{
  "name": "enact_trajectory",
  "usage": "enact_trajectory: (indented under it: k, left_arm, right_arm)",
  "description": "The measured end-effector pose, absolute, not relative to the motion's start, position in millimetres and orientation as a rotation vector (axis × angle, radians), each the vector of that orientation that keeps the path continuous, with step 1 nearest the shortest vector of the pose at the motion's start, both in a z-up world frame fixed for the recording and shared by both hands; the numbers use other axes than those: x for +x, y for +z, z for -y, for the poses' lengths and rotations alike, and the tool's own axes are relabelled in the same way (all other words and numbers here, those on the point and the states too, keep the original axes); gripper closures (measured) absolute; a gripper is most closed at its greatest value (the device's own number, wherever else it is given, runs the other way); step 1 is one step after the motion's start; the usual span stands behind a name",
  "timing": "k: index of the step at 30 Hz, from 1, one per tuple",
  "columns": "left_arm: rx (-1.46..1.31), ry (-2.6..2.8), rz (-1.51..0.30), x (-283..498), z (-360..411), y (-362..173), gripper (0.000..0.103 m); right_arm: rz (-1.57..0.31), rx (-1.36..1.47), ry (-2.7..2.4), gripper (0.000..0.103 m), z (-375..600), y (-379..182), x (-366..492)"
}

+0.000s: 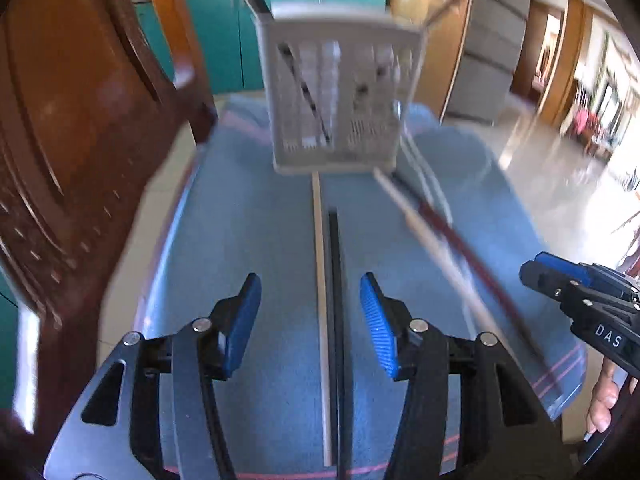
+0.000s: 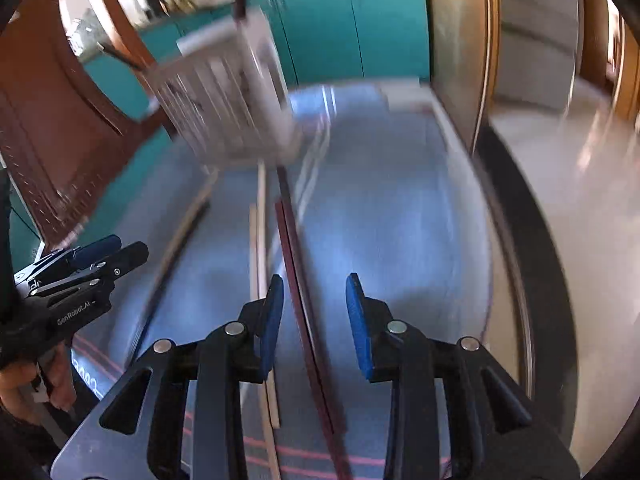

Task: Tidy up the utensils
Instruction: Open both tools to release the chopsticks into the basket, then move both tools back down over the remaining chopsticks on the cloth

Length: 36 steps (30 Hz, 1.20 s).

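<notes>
Left wrist view first: brown wooden chair (image 1: 80,128) fills the left edge, and the left gripper (image 1: 310,320) hangs over a blue cloth (image 1: 248,220), fingers spread, nothing pinched. Between them run a pale chopstick (image 1: 320,280) and a black chopstick (image 1: 335,280), side by side, reaching up-frame toward a blurred white slotted holder (image 1: 340,96). Over in the right wrist view, the right gripper (image 2: 314,320) is parted too, a dark red chopstick (image 2: 296,280) lying loose between its fingers.
</notes>
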State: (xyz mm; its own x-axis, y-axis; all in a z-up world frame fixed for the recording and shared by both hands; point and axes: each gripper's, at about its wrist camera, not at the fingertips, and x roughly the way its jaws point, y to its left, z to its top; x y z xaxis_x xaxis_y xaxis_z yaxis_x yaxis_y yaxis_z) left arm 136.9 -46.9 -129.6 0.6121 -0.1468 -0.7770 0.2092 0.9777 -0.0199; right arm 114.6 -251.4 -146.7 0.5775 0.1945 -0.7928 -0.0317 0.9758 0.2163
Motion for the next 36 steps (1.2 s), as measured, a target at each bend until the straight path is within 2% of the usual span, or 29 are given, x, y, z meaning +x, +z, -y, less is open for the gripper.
enact_trajectory:
  k: [2, 4, 6, 11, 23, 27, 29, 30, 33, 36]
  left_arm:
    - [0.074, -0.211, -0.918, 138.9, 49.3, -136.7, 0.051]
    - [0.062, -0.213, -0.93, 138.6, 47.6, -139.4, 0.051]
    - [0.052, -0.213, -0.926, 136.3, 44.6, -139.6, 0.05]
    - [0.021, -0.191, -0.949, 136.9, 32.8, -147.6, 0.05]
    - [0.04, -0.19, -0.968, 145.3, 34.5, -159.0, 0.054]
    - [0.037, -0.201, -0.97, 145.2, 36.7, -159.9, 0.054]
    - [0.043, -0.208, -0.969, 144.0, 38.9, -159.7, 0.054]
    - [0.046, -0.212, -0.968, 142.6, 40.2, -159.3, 0.055]
    - [0.064, -0.238, -0.962, 139.5, 47.1, -158.7, 0.069]
    - [0.073, -0.25, -0.96, 138.2, 50.1, -158.5, 0.076]
  right_arm:
    - [-0.989, 0.196, 0.128, 0.069, 246.8, -152.7, 119.0]
    - [-0.999, 0.209, 0.149, 0.062, 238.2, -155.1, 119.2]
    - [-1.01, 0.203, 0.182, 0.061, 228.6, -154.8, 121.5]
    - [-1.024, 0.193, 0.295, 0.06, 201.1, -151.5, 120.5]
    - [-1.006, 0.084, 0.136, 0.062, 204.8, -152.9, 120.9]
    - [-1.006, 0.092, 0.15, 0.07, 206.7, -152.2, 119.2]
    - [-1.004, 0.089, 0.175, 0.078, 203.4, -151.8, 118.3]
    - [-1.005, 0.097, 0.2, 0.088, 201.9, -151.5, 117.8]
    - [-0.995, 0.063, 0.191, 0.094, 196.2, -150.6, 118.0]
    - [-0.994, 0.076, 0.196, 0.097, 197.5, -149.4, 118.4]
